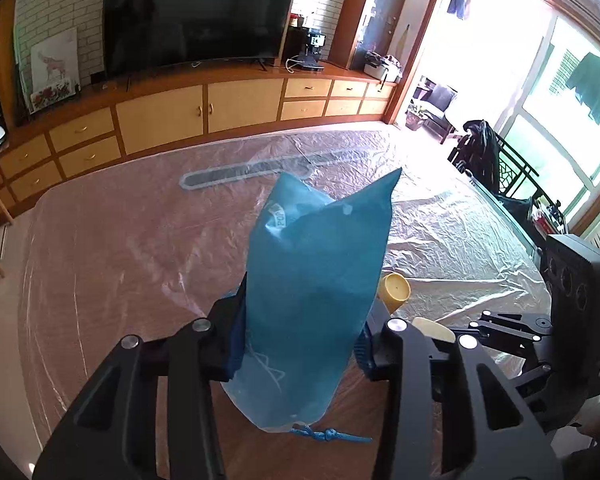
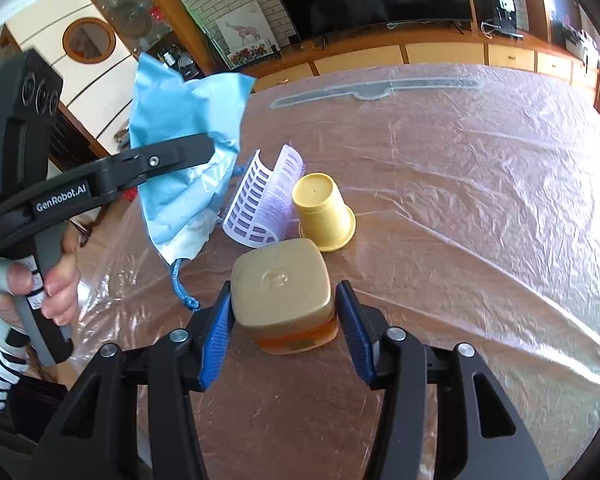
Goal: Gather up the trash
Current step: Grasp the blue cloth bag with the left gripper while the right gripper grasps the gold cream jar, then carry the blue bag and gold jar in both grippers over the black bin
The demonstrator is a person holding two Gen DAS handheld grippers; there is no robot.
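Blue bag (image 1: 312,280) in left gripper (image 1: 300,340)

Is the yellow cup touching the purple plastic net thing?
Cannot tell. In the right wrist view the upside-down yellow cup sits right beside the curled purple mesh, and their edges overlap in the picture, so no gap or contact shows plainly.

1. The table (image 2: 440,400) was brown wood under a crinkled clear plastic sheet (image 2: 480,168).
2. A jar (image 2: 282,300) with a gold lid stood on it near the front edge.
3. A yellow cup (image 2: 324,212) sat upside down at the jar's 1 o'clock.
4. A white mesh piece (image 2: 260,200) lay at the cup's 9 o'clock, touching it.
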